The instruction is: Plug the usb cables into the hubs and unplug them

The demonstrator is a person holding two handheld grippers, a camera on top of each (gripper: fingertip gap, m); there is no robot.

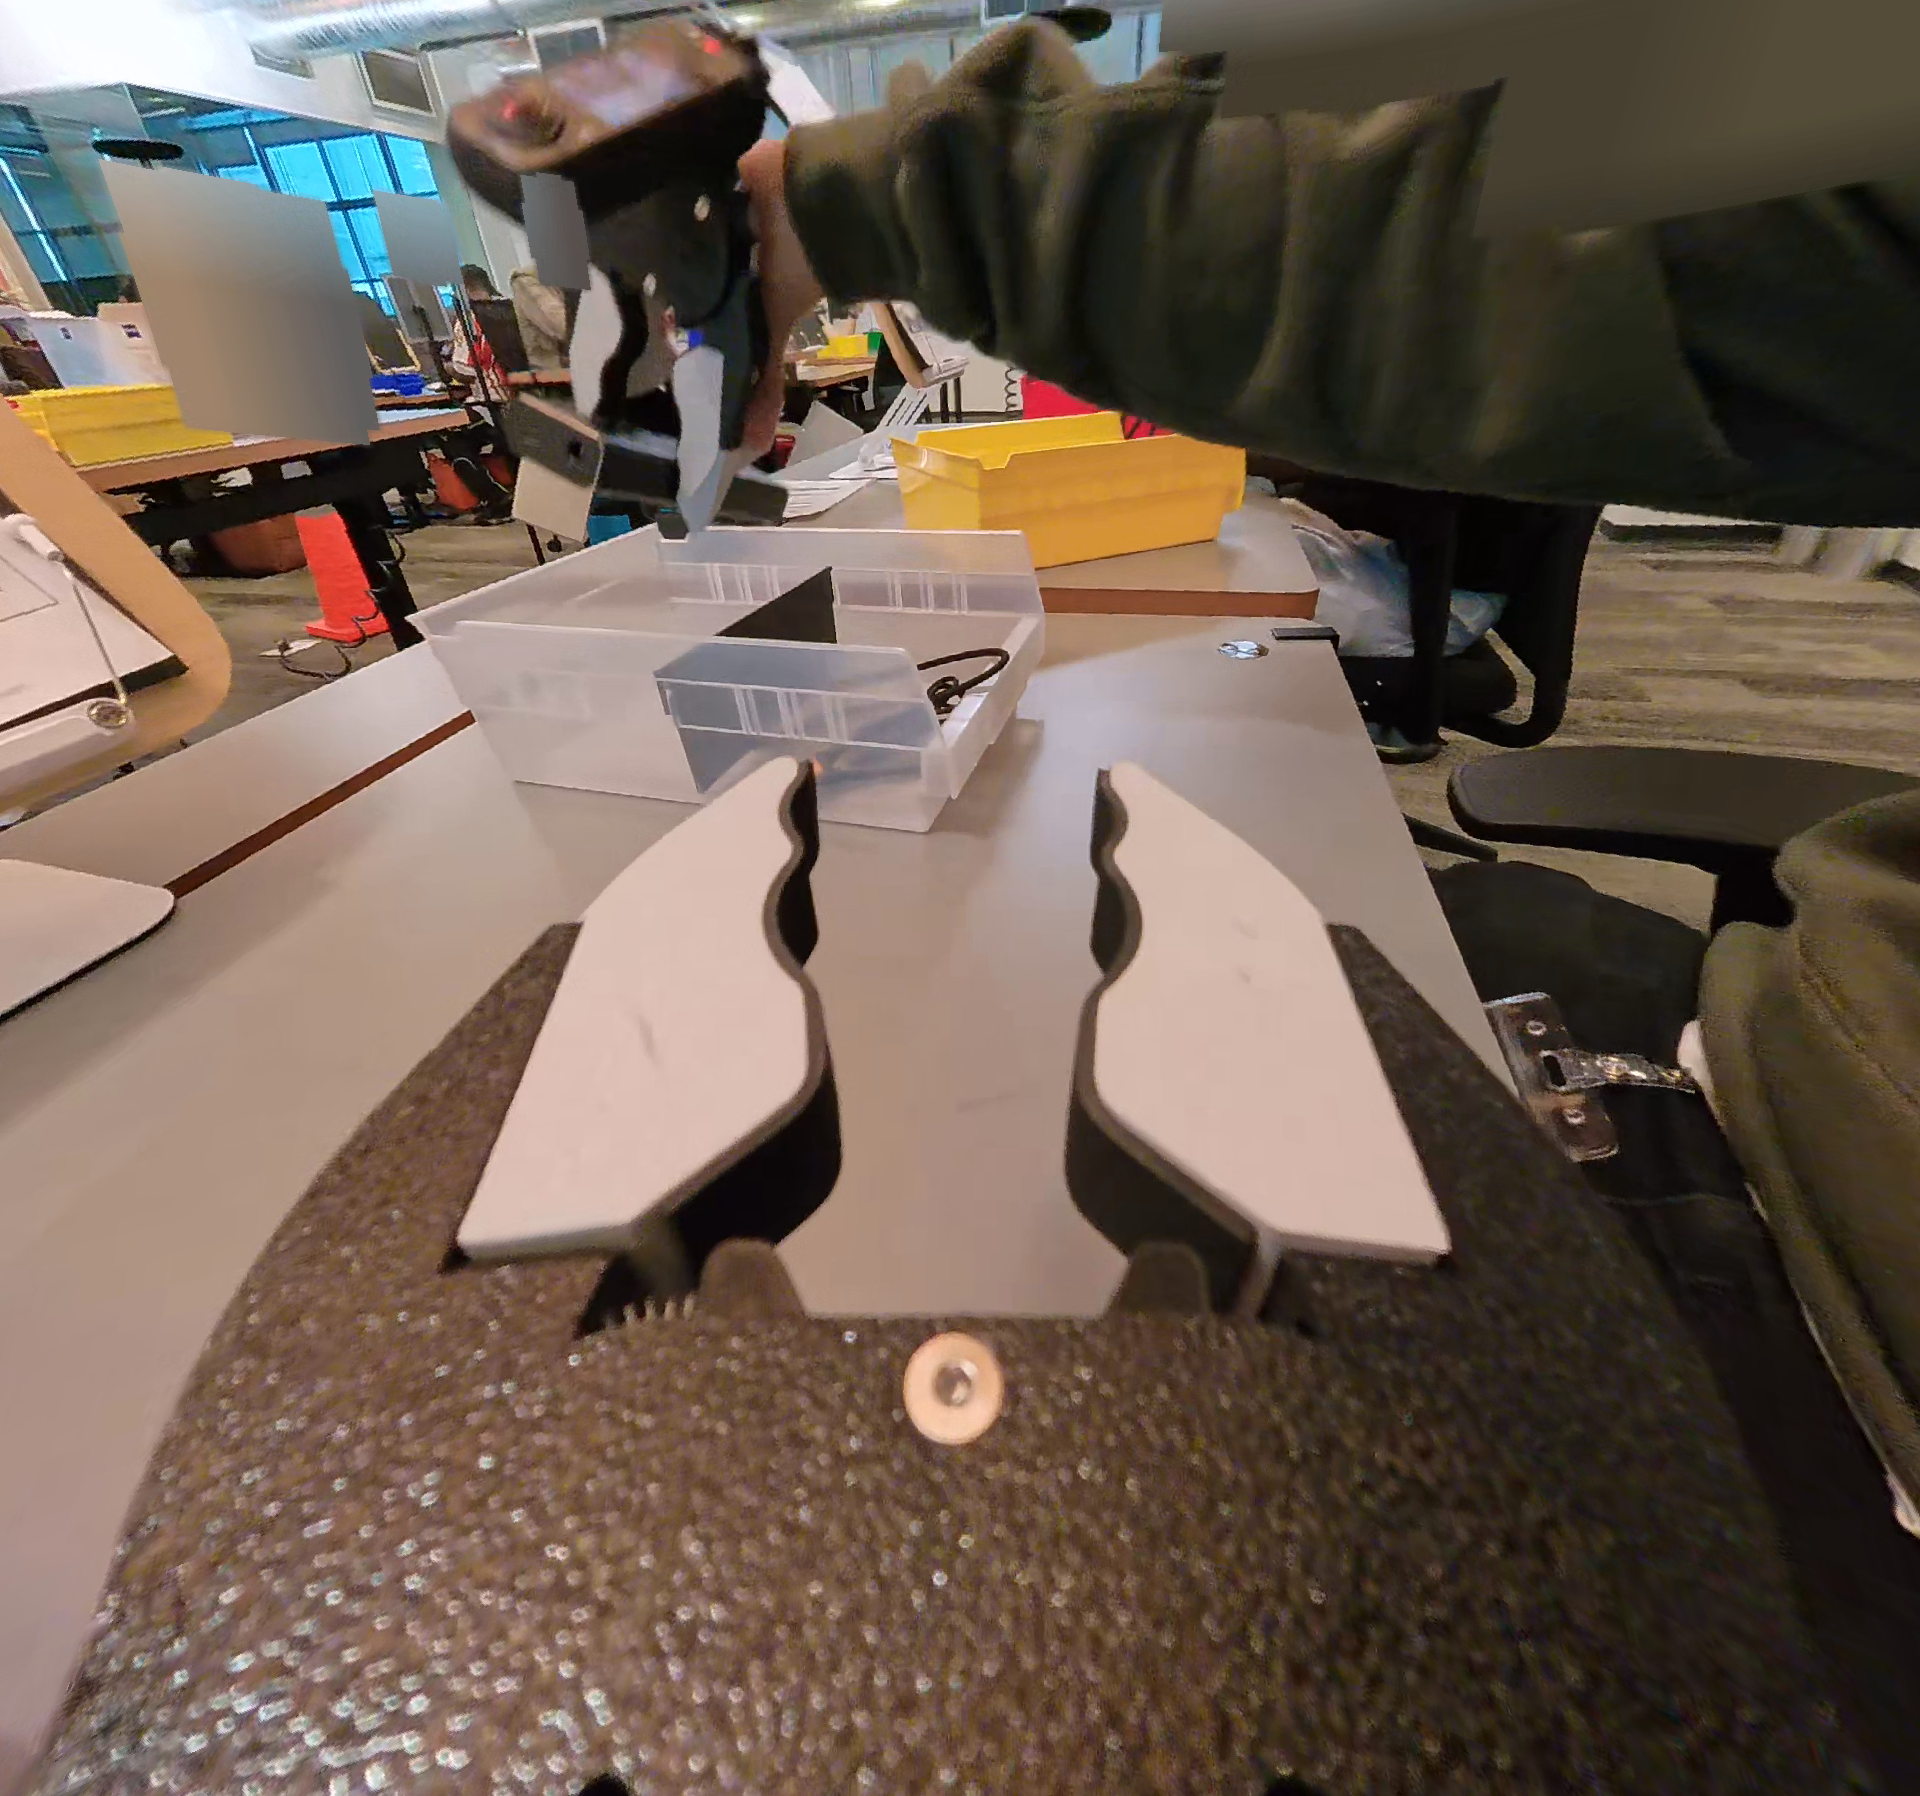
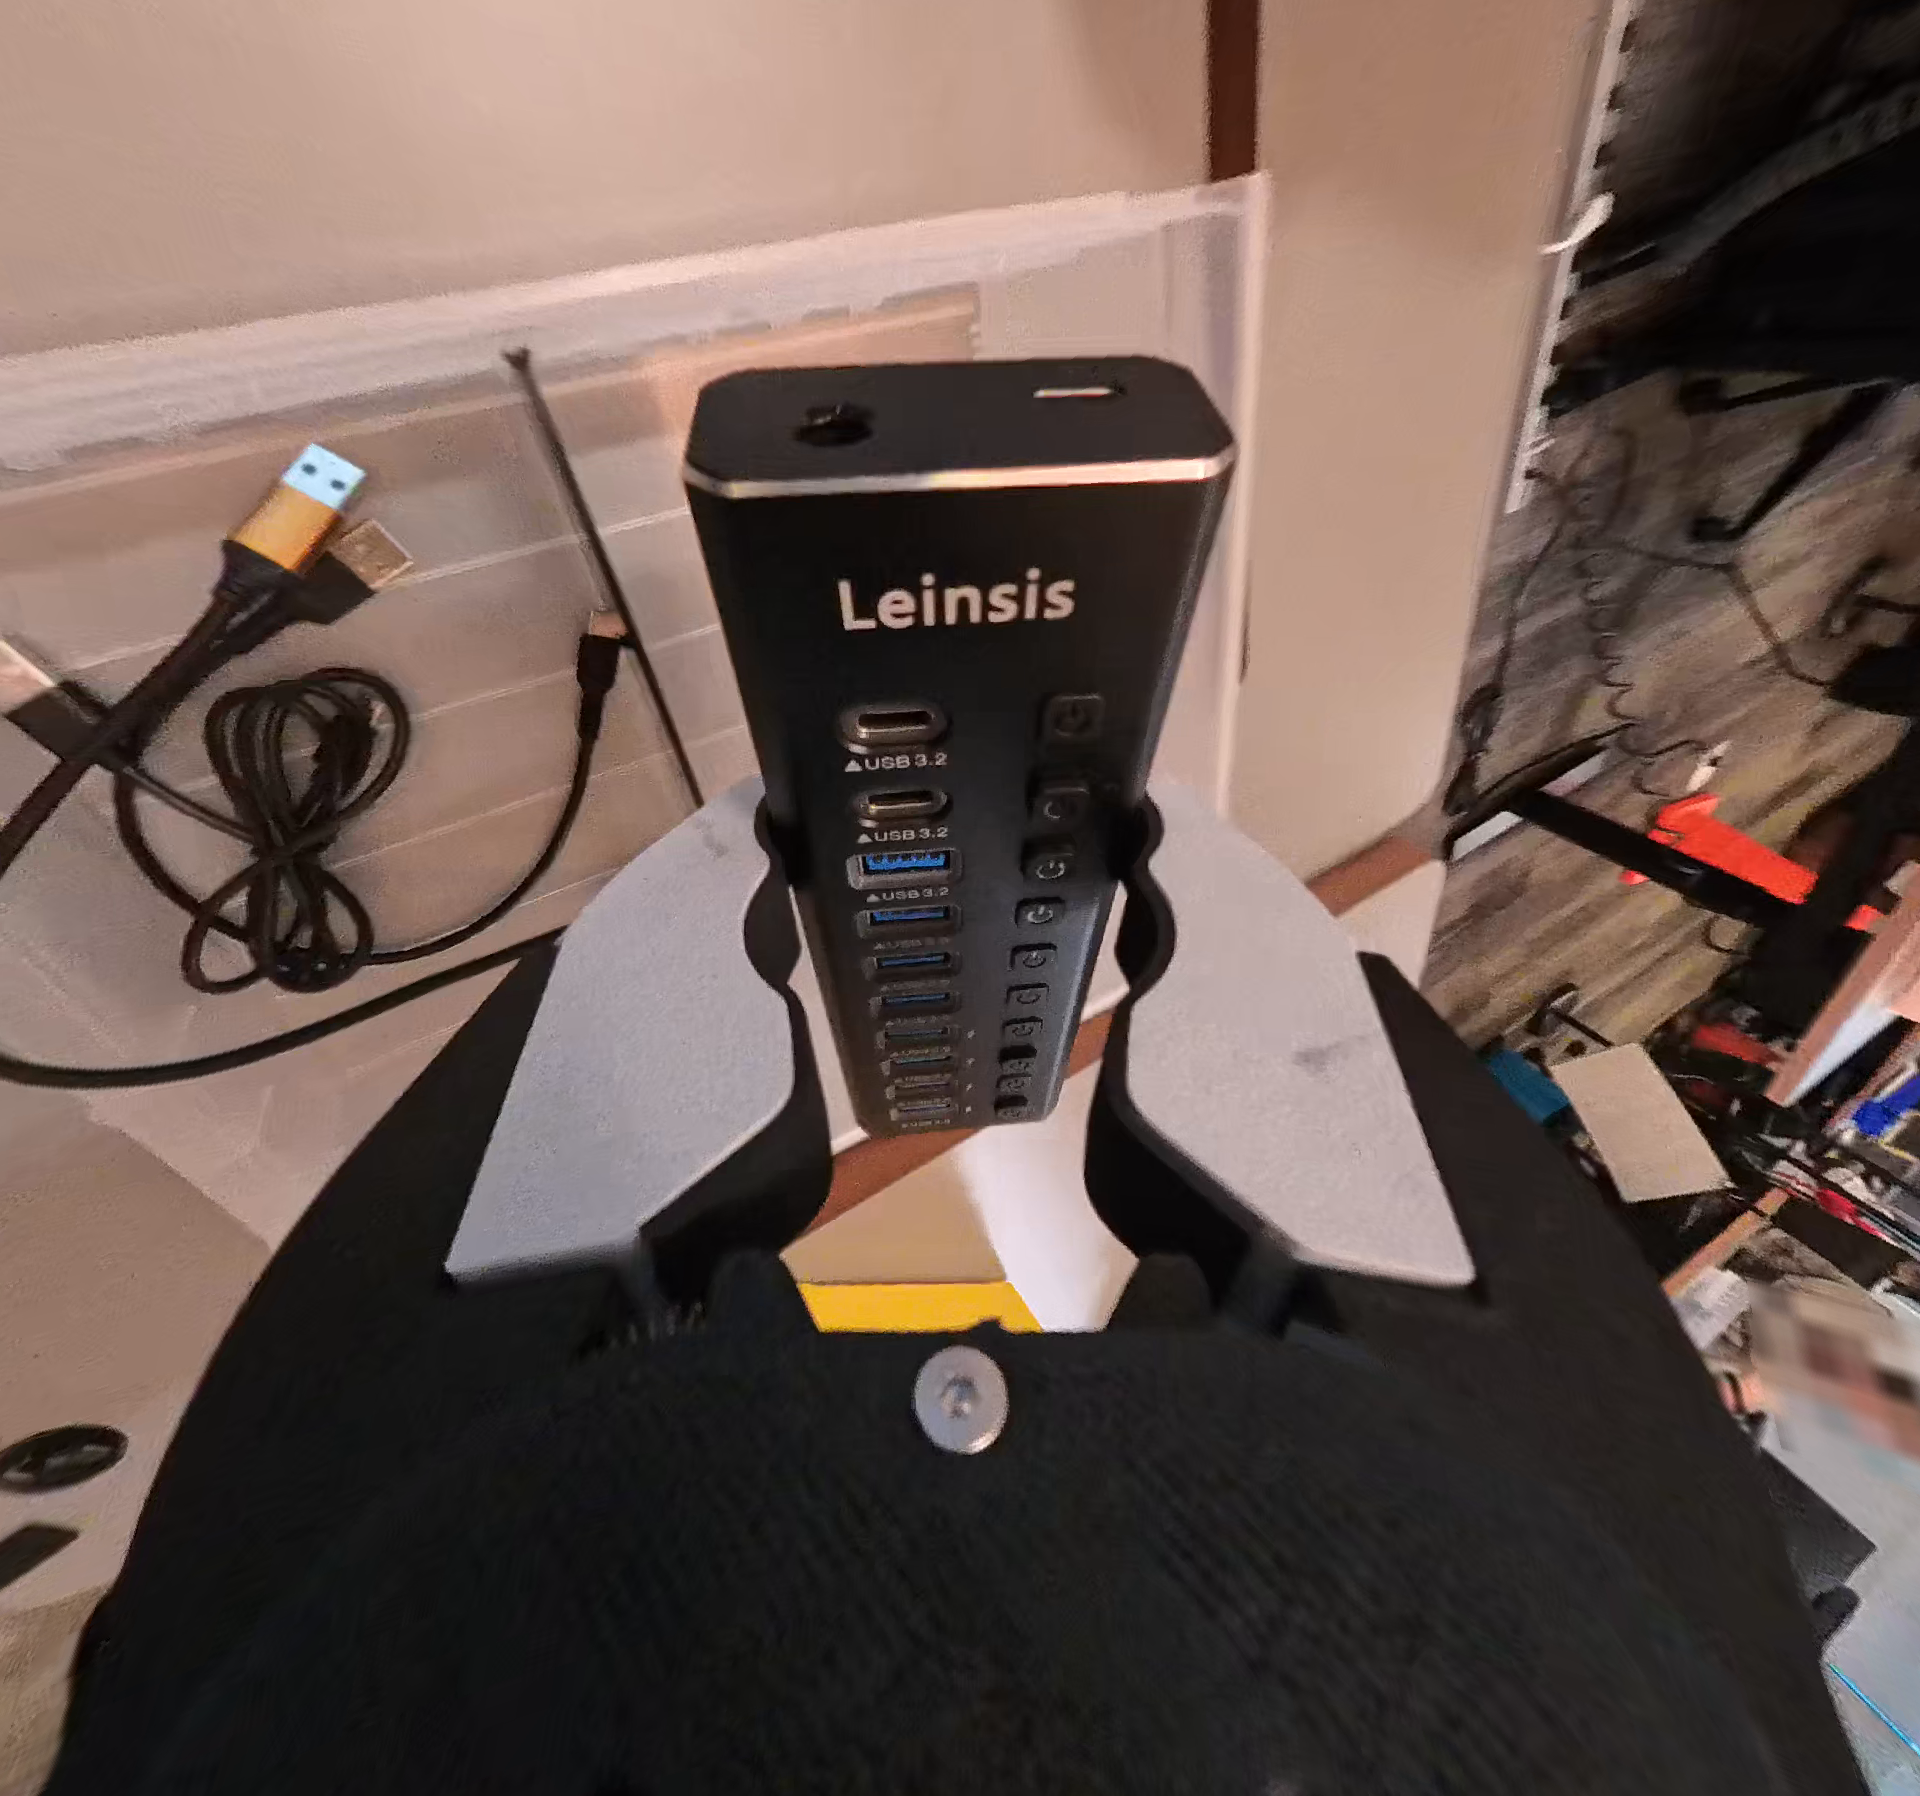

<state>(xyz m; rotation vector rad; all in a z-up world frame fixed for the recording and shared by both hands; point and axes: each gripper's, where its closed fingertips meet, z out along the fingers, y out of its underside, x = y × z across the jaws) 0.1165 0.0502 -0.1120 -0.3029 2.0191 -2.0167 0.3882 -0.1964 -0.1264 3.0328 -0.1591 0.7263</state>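
In the right wrist view my right gripper [image 2: 956, 837] is shut on a black multi-port USB hub [image 2: 951, 603], gripping its two long sides and holding it in the air over a clear plastic bin [image 2: 1122, 292]. Inside the bin lie a braided cable with a gold USB plug [image 2: 296, 515] and a coiled black cable [image 2: 291, 811]. In the left wrist view my left gripper [image 1: 956, 801] is open and empty, low over the grey table [image 1: 312, 1019], in front of the clear bin [image 1: 582, 676]. There the right gripper [image 1: 691, 468] holds the hub [image 1: 623, 473] above the bin's far side.
A yellow bin [image 1: 1070, 489] stands on the table behind the clear bin. A black office chair [image 1: 1662, 801] is at the table's right edge. A white flat base [image 1: 62, 915] and a stand sit at the left. A person's green sleeve [image 1: 1247, 271] reaches across above. About 35 cm separates my left fingertips from my right.
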